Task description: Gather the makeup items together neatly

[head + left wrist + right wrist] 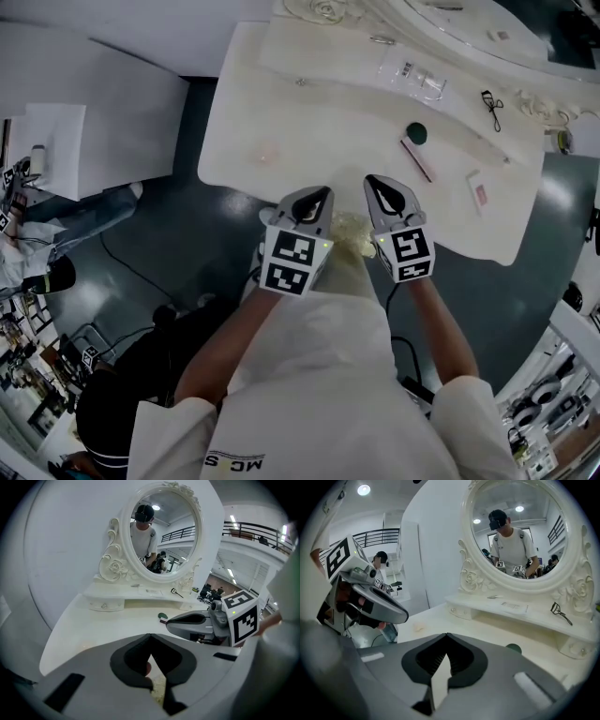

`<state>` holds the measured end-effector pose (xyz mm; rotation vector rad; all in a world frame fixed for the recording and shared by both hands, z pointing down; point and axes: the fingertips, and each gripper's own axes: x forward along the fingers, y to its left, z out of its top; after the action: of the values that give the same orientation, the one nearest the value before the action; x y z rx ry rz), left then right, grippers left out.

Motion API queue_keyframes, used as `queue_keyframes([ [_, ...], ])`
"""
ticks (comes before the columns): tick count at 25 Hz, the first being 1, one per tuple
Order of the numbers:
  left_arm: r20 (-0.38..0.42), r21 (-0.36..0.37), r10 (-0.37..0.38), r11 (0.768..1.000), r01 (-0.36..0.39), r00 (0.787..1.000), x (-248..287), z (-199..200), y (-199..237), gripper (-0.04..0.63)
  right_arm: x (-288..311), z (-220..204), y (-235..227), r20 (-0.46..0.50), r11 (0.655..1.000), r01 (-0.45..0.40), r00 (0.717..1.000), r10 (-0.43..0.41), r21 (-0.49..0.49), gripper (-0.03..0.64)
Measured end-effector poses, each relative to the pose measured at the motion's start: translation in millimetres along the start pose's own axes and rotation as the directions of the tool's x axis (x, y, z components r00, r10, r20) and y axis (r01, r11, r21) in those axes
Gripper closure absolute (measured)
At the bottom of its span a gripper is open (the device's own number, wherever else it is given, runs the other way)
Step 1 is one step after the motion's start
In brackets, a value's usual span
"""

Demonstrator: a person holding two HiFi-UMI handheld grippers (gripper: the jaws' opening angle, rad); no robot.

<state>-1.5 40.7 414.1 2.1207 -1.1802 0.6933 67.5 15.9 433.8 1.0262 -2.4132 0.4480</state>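
Several makeup items lie scattered on the white vanity table point(281, 122): a dark green round compact point(416, 132), a pink-red pencil point(417, 159) beside it and a small white and pink packet point(479, 192). On the raised shelf under the mirror lie a black eyelash curler point(491, 108) and a clear packet point(419, 79). My left gripper point(322, 193) and right gripper point(373, 181) hover side by side at the table's near edge, both shut and empty, short of every item. The compact point(162, 616) shows beyond the right gripper point(187, 620) in the left gripper view, and the curler point(560, 612) in the right gripper view.
An oval mirror point(159, 531) in an ornate white frame stands at the table's back. A cream cushioned stool point(352, 232) sits under the near edge between my arms. A person point(56, 234) sits at the left beside a white desk point(84, 112). Cables cross the dark floor.
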Motion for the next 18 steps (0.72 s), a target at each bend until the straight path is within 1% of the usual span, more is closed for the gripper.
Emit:
queue_keyframes([
  [9, -0.031, 0.033, -0.040, 0.999, 0.041, 0.999, 24.6, 1.3, -21.7, 0.595, -15.0, -14.6, -31.4, 0.009, 0.996, 0.074, 0.997, -0.075, 0.059, 0.615],
  [15, -0.045, 0.051, -0.071, 0.996, 0.073, 0.996, 41.8, 2.1, -38.1, 0.595, -25.3, -28.2, -54.3, 0.007, 0.986, 0.132, 0.991, -0.133, 0.100, 0.614],
  [18, -0.056, 0.059, -0.083, 0.995, 0.086, 0.995, 48.4, 0.2, -44.3, 0.595, -30.5, -34.5, -62.5, 0.009, 0.981, 0.147, 0.989, -0.149, 0.126, 0.614],
])
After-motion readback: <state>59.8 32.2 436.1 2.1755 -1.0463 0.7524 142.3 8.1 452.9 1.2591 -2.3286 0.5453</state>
